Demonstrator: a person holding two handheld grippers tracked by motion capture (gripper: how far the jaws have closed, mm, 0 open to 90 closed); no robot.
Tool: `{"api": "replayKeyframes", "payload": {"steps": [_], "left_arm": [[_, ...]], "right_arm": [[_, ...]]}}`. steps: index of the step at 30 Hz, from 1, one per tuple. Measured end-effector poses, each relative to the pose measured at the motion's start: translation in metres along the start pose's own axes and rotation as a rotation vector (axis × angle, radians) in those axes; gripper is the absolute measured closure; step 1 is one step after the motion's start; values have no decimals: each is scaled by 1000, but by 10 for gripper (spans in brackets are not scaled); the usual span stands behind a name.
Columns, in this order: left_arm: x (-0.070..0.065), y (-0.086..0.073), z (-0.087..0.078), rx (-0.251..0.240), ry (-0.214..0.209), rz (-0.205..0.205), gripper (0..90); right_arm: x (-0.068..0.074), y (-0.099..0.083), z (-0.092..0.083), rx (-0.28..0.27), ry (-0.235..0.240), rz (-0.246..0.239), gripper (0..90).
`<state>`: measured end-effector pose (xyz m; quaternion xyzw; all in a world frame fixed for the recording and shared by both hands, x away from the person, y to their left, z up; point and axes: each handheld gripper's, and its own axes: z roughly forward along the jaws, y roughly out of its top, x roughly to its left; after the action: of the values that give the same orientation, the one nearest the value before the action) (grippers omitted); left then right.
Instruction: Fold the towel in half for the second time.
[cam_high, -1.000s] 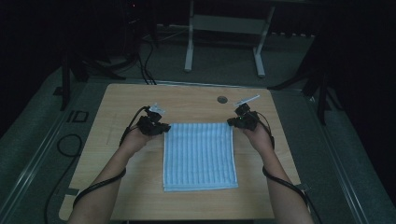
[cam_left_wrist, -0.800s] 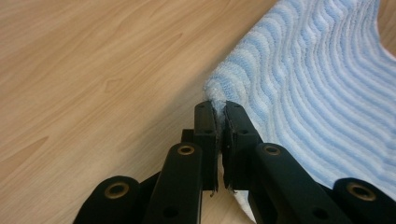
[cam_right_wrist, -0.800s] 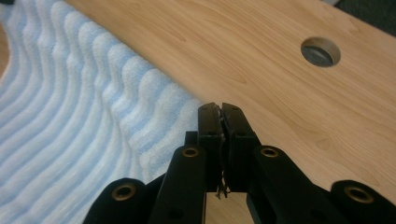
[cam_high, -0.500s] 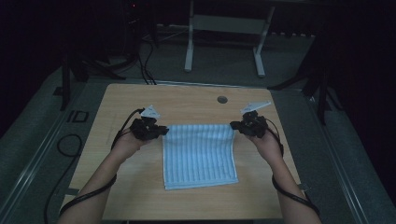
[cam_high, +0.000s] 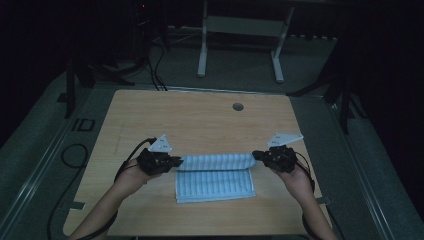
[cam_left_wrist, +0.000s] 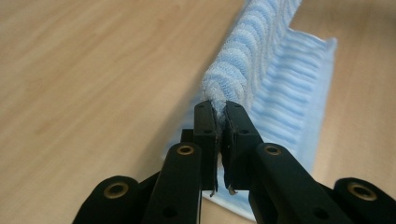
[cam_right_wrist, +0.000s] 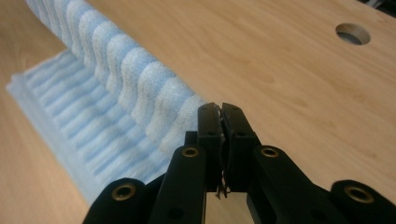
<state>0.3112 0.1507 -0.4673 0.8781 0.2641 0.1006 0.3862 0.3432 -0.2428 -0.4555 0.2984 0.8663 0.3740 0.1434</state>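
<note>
Towel (cam_high: 215, 175) far edge pulled nearward, folding | table (cam_high: 200, 115) beyond bare

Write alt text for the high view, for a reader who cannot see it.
Two hand-held grippers, left gripper and right gripper, each pinch one far corner of a blue striped towel, folding its far edge over toward the person. The towel lies on a wooden table in a dark room.

Blue-and-white striped towel (cam_high: 215, 175), far edge lifted, half-folded on table

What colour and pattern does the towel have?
Light blue and white stripes on the towel, clearest in the right gripper view.
</note>
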Motion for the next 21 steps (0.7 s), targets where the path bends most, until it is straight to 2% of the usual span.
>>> {"api": "replayKeyframes", "payload": {"steps": [3,4,5,8,13,14,18,20,21], "left_arm": [[-7,-4,1,11,-13,10,856],[-15,-9,1,20,-16,28,856],[-18,-11,1,22,-23,29,853],[-24,-16,1,21,-38,27,853],[-33,-28,6,40,-42,38,853],[-32,-31,7,43,-60,20,853],[-32,-41,9,49,-82,-9,850],[-34,-46,11,50,-108,-28,848],[-34,-46,11,50,-108,-28,843]], "right_arm": [[6,-6,-2,4,-2,-6,871],[9,-9,-3,8,-5,-11,870],[13,-15,-5,5,14,1,870],[19,-23,-8,7,17,12,870],[29,-42,-7,17,53,41,870],[31,-45,-7,19,59,48,870],[42,-60,-3,41,112,51,867],[46,-66,-1,55,113,43,867],[46,-66,-1,55,113,43,867]]}}
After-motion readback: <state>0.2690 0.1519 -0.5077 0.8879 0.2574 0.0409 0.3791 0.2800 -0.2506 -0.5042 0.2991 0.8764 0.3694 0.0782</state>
